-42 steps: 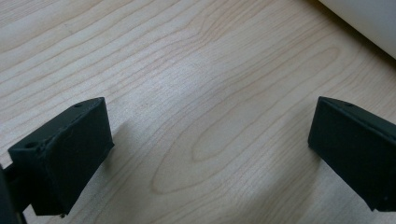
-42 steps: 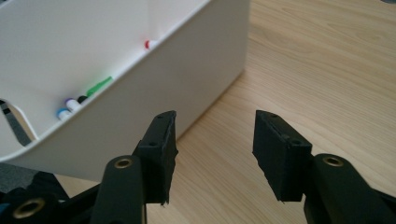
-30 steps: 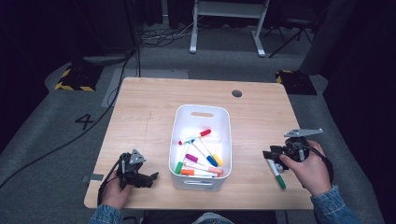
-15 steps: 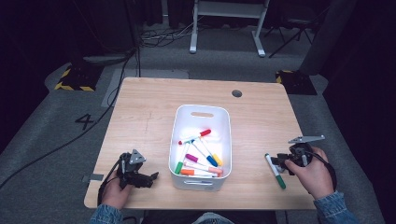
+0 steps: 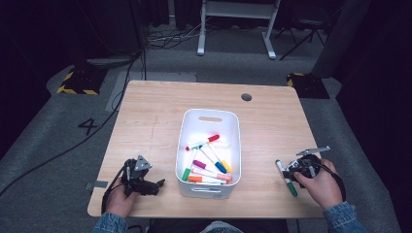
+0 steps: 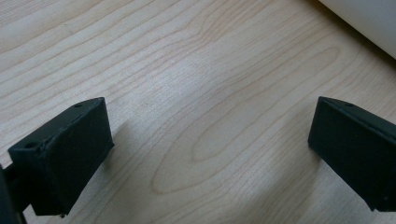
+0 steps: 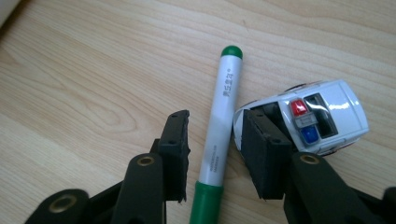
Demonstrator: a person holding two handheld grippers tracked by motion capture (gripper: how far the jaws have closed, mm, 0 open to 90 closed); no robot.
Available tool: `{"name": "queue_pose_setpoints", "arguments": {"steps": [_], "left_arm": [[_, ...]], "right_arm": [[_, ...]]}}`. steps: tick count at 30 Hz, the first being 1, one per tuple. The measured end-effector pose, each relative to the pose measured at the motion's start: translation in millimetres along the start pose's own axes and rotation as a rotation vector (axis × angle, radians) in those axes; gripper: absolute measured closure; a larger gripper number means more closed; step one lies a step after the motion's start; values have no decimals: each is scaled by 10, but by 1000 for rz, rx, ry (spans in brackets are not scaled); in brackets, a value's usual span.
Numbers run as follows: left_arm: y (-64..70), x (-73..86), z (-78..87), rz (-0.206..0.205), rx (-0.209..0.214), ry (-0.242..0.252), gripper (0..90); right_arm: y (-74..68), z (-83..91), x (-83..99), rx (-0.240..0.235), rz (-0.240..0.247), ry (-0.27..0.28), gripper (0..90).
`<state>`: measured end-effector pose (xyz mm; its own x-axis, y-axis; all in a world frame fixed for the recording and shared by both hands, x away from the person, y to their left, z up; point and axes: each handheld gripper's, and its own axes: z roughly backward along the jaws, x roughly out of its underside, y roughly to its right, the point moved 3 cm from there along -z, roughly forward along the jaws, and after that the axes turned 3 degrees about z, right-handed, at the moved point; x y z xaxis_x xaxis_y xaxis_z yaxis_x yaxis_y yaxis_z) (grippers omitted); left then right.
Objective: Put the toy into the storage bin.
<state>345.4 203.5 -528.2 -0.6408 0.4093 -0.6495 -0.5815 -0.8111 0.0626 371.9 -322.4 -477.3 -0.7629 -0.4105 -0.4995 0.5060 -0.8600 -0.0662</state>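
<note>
the right gripper (image 7: 212, 154) sat low over the wooden table (image 5: 145, 126), at about four o'clock from the white bin (image 5: 210, 145) and well apart from it. its two black jaws stood a little way apart, one on each side of a green marker (image 7: 222, 126) that lay flat on the wood. small gaps showed between each pad and the marker's white barrel, so the jaws straddled it without gripping. the marker's green end pointed to twelve o'clock in the right gripper view, and its green cap ran out of that view at six o'clock. a small white toy police car (image 7: 317, 114), with red and blue lights on its roof, lay just beside the marker at about three o'clock, and the nearer jaw overlapped the car's end; i could not tell whether it touched. from the high view the marker (image 5: 286, 178) lay just off the person's right hand (image 5: 323, 184), near the table's front edge.

the left gripper (image 6: 205, 154) rested by the front left corner, at about eight o'clock from the bin. its jaws gaped wide with only bare wood between them, and the bin's white wall (image 6: 369, 23) showed at two o'clock. the bin held several coloured markers (image 5: 206, 162) in a loose heap.
</note>
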Motion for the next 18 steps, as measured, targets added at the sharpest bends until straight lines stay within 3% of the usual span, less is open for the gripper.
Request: {"name": "queue_pose_setpoints", "arguments": {"steps": [18], "left_arm": [[0,0,0,0,0,0,0]], "right_arm": [[-67,-199,37,-9,14,-56,692]]}}
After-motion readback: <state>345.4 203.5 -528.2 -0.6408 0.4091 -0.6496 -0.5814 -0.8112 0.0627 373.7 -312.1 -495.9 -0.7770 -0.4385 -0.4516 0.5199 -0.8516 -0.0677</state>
